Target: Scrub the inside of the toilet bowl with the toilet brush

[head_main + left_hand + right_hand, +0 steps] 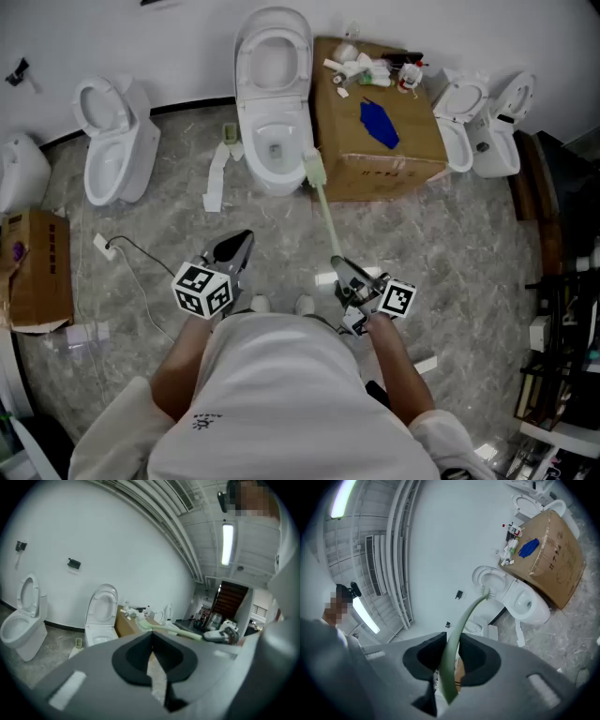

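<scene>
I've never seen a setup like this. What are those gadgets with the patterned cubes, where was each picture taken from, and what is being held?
No robot here: a person holds a hand-held gripper, tongs with two jaws and a marker cube, in each hand. The head view comes from a camera on the person's head, looking down; the other two from cameras riding on each gripper. The right hand-held gripper is clamped on a pale green toilet brush, whose head is at the rim of the middle toilet. The left hand-held gripper is shut and empty. Beside that toilet stands a cardboard box with bottles and something blue on top.
</scene>
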Tool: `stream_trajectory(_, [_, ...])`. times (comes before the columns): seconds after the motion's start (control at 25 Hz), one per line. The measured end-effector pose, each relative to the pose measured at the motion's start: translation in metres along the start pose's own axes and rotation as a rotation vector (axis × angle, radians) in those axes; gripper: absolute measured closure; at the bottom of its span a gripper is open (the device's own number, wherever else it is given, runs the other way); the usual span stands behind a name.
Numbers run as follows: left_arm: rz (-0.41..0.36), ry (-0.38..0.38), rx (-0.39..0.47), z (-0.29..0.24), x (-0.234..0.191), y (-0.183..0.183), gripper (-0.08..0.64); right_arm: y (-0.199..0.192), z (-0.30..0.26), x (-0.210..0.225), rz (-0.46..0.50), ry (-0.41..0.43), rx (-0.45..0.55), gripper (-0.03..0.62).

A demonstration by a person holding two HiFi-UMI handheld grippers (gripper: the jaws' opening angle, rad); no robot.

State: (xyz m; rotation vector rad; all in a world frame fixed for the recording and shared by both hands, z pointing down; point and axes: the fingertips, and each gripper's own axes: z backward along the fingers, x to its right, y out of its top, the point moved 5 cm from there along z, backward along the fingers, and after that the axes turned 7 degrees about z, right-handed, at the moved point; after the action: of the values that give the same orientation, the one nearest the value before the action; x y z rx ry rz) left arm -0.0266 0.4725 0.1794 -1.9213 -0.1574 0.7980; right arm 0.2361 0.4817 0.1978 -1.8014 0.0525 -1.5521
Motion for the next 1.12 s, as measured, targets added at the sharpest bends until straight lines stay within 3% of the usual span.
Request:
stream_trajectory(0.52, [0.002,-0.017,-0.008,0.015,-0.02,0.001,0.568,-0.013,-0.013,-0.007,-0.004,-0.008,0.021,0.509])
stream_trajectory(1.12, [0.035,-0.011,-0.001,0.054,-0.054,-0.012,0.568,-0.028,-0.025,-0.009,-0.012,-0.076,0.059,0.506])
